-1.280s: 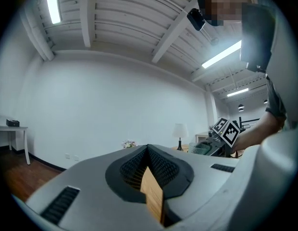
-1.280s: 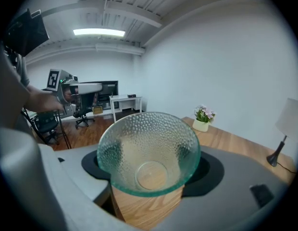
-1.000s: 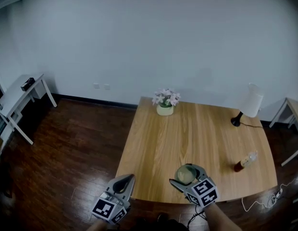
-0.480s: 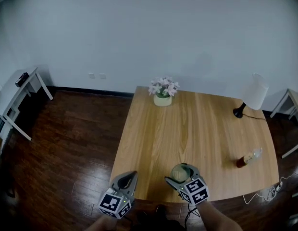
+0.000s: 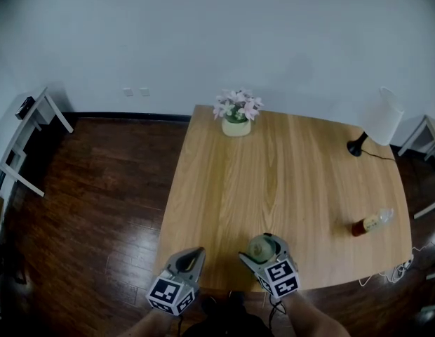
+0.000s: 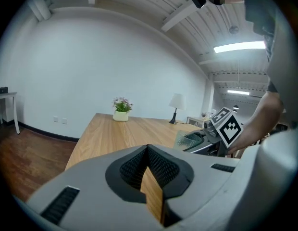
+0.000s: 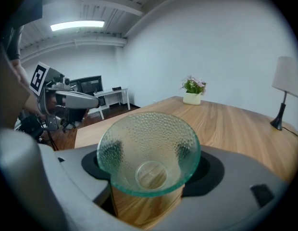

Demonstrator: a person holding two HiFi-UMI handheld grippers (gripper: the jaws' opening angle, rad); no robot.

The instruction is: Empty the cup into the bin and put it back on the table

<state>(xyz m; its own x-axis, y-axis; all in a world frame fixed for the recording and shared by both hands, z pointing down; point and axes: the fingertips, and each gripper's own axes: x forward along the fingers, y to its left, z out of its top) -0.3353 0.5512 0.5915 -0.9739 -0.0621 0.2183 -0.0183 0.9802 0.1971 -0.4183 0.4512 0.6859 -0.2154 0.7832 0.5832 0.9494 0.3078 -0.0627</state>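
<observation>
Right tool [image 5: 262, 247] clamped wide on glass cup [image 7: 149, 153] at worktop's [image 5: 288, 181] near edge. Left tool [image 5: 192, 254] jaws together, empty. Flowers [image 5: 236, 112], lamp [image 5: 379, 121], bottle [image 5: 372, 222] well apart.

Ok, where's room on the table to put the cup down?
The light wooden table is bare through its middle and left side, from the pink flowers in the pale pot to the near edge. Busier right: white-shaded lamp and lying clear bottle.

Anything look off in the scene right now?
Just the bottle: it lies on its side near the table's right edge, no spill visible. The flower pot and lamp stand upright. The glass cup is held in the right gripper and looks empty.
</observation>
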